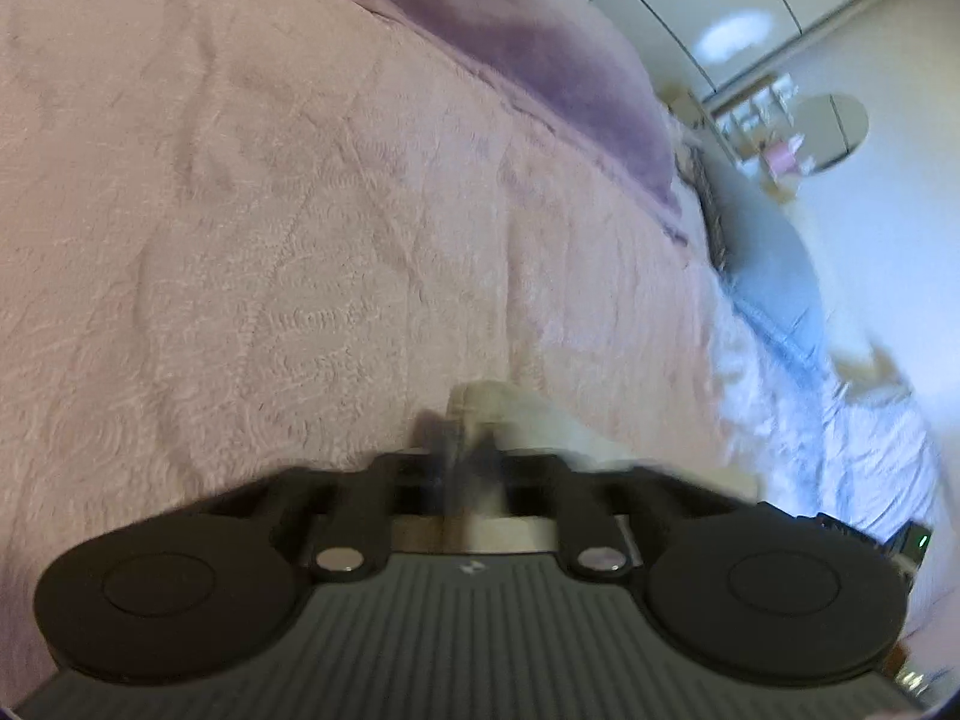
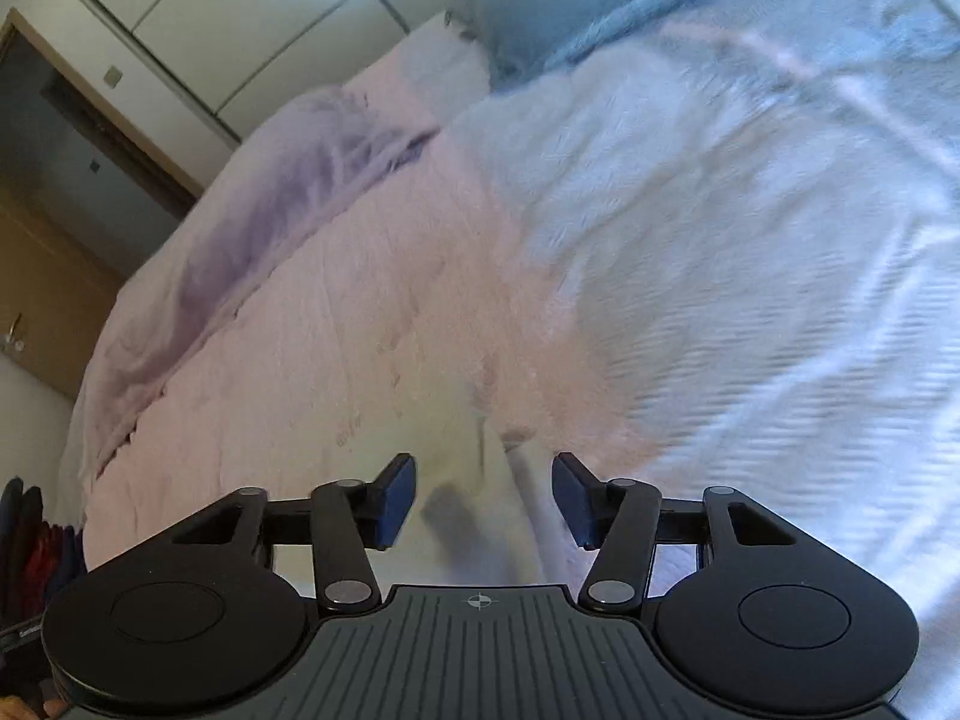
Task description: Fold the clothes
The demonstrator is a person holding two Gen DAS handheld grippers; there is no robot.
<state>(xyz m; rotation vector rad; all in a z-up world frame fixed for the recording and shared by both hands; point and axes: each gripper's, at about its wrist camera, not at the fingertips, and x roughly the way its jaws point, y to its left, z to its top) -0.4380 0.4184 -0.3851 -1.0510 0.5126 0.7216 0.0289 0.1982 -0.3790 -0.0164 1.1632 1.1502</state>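
Left hand-held gripper (image 1: 467,456): jaws fully closed, drawn together at the centre of the frame; a strip of pale cream cloth (image 1: 480,402) is pinched between them, its free end projecting just ahead of the tips; motion blur obscures the pad faces. The cloth continues to the right as a pale band just above the gripper body. Beneath and ahead lies the pink bedspread (image 1: 300,210), textured with a raised pattern, covering the bed; a purple blanket (image 1: 540,48) lies bunched along its far edge; a white ribbed cover (image 1: 798,396) occupies the right side, with a blue-grey pillow (image 1: 774,276) beyond it.

Right hand-held gripper (image 2: 483,498): jaws parted at a moderate width, blue pads (image 2: 396,501) visible on both fingers; neither pad presses on anything. The pale cream cloth (image 2: 474,516) lies flat on the bed between and below the open fingers, one edge running away from the gripper. The pink bedspread (image 2: 360,330) extends to the left, the white ribbed cover (image 2: 750,270) to the right; white wardrobe doors (image 2: 252,6) stand in the background.
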